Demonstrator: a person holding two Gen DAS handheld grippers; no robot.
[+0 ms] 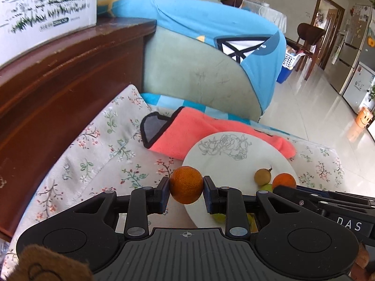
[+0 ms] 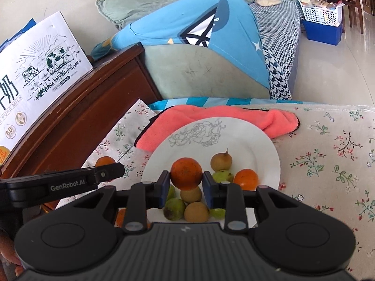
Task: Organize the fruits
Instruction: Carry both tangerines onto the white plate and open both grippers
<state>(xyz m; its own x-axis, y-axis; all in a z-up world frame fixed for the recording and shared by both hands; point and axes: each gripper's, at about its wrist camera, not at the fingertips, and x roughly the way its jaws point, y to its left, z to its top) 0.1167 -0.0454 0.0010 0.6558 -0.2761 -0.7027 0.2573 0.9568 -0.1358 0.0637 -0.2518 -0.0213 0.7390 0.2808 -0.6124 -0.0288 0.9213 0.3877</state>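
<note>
Holding one orange each, both tongs are closed on fruit: the left tongs (image 1: 186, 188) grip an orange (image 1: 186, 185) across its widest part, above the near left rim of the white plate (image 1: 234, 145), and the right tongs (image 2: 186, 182) pinch a second orange (image 2: 186, 173) the same way, above the pile of fruit on this plate. I judge these oranges to be light and firm, but round and a little smooth, so they can roll out if the pads sit off the middle; the grip at the equator looks correct. Ahead of the right tongs lie a brown fruit (image 2: 221, 161), a green fruit (image 2: 222, 176) and another orange (image 2: 246, 179); the small ones are probably softer and bruise easily.
</note>
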